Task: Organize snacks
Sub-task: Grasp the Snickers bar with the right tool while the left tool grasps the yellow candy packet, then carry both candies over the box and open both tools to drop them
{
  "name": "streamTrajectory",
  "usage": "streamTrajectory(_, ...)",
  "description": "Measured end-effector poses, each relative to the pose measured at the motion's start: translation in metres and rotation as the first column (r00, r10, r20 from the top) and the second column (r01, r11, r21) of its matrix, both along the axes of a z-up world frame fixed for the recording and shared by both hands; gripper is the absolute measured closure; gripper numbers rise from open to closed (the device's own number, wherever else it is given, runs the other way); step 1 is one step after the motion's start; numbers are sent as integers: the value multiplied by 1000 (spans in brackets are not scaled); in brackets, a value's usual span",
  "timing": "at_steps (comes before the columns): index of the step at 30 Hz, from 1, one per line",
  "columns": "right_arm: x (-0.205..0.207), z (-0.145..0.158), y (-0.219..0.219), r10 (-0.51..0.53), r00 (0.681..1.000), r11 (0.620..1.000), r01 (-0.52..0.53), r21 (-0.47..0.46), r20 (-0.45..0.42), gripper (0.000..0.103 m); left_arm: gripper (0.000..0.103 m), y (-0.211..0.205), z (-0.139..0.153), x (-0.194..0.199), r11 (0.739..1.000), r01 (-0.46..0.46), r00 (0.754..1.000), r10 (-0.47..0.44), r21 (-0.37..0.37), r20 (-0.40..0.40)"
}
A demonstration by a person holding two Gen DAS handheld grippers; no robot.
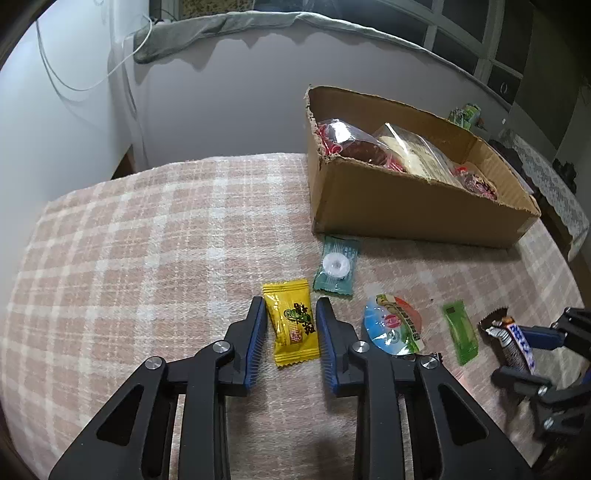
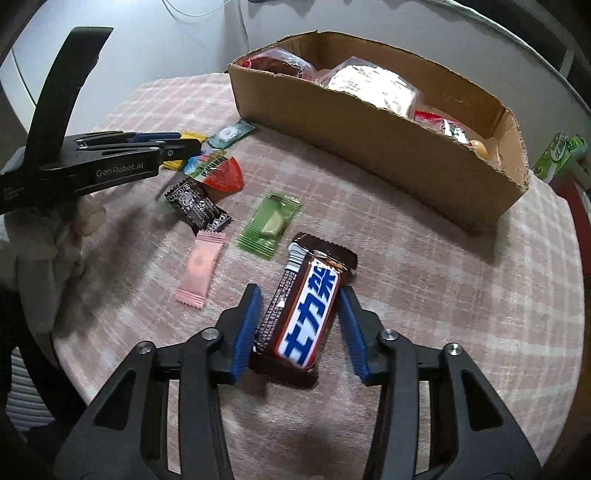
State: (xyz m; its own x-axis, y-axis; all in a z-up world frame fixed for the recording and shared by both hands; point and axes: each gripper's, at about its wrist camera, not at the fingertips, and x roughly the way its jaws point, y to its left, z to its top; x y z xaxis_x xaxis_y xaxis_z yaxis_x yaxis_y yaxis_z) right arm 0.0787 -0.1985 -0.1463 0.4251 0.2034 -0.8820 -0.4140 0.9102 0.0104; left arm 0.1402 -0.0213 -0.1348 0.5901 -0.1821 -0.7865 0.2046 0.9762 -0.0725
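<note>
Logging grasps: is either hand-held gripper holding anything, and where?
Grip cannot be told. Left hand-held gripper brackets the yellow candy at its long sides; right hand-held gripper brackets the chocolate bar at its near half.

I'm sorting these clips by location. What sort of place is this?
Probably a room in a home: a round table under a pink plaid cloth, a torn cardboard box of bagged snacks, and a windowsill draped with grey fabric behind.
</note>
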Motion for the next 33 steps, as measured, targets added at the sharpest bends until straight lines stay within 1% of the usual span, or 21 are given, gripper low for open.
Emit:
streamTrajectory(3, 0, 0, -1, 9, 1000, 1000, -9, -17, 5, 67, 80, -1, 0, -1, 1000, 8, 1000, -8, 18, 8)
streamTrajectory(6, -2, 1, -2, 18, 1000, 1000, -17, -23, 15, 71, 82, -3, 0, -3, 1000, 8, 1000, -8, 14, 9)
streamTrajectory(11, -3, 2, -10, 6, 1000, 1000, -6, 0, 19, 73, 83, -3, 1, -7, 1000, 13, 1000, -13, 18, 9)
streamTrajectory(13, -5, 5, -13, 3, 1000, 1000, -3, 9, 23, 74, 83, -2, 2, -9, 1000, 9, 1000, -9, 9, 8)
streamTrajectory(17, -7, 10, -20, -12, 999, 999, 11, 34, 31, 74, 83, 8, 4, -14, 999, -8, 1000, 8, -37, 9)
streamTrajectory(21, -11, 20, -28, -19, 999, 998, 16, 55, 46, 74, 83, 13, 10, -18, 998, -9, 1000, 11, -56, 23)
streamTrajectory(27, -18, 38, -36, -23, 997, 997, 16, 76, 80, 74, 83, 20, 29, -24, 994, -13, 998, 20, -112, 59)
streamTrajectory(33, -12, 68, -51, -54, 988, 993, 39, 107, 144, 74, 83, 19, 60, -20, 988, 2, 993, 16, -155, 117)
